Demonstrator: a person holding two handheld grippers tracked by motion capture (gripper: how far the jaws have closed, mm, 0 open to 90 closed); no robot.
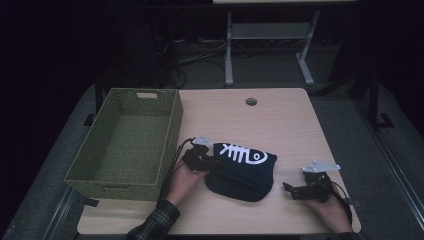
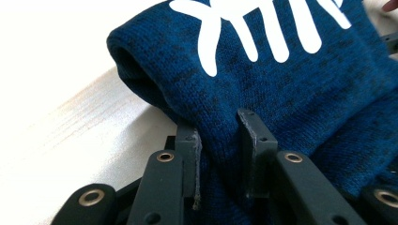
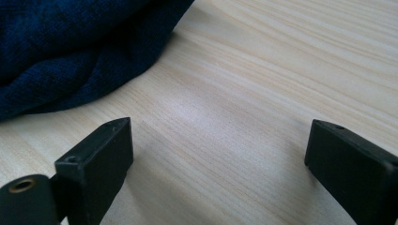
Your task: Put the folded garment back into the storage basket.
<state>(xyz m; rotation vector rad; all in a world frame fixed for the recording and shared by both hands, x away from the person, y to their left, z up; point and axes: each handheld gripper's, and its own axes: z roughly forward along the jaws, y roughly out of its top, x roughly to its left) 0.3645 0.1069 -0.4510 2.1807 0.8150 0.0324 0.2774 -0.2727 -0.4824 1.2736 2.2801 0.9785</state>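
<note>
A folded dark blue knit garment [image 1: 242,170] with a white fish-skeleton print lies on the wooden table [image 1: 260,120], near its front. My left gripper [image 1: 212,162] is at the garment's left edge, shut on a fold of the fabric. In the left gripper view the knit [image 2: 291,93] is bunched between the pads of that gripper [image 2: 218,126]. My right gripper [image 1: 289,189] rests low over the table to the right of the garment. It stands open [image 3: 218,136] with bare wood between its jaws and the garment's edge [image 3: 56,47] just beyond.
An empty green woven basket [image 1: 172,131] stands on the left side of the table, close to my left hand. A round cable hole [image 1: 251,102] sits near the far edge. Behind the table a white desk frame [image 1: 270,45] stands on the dark floor.
</note>
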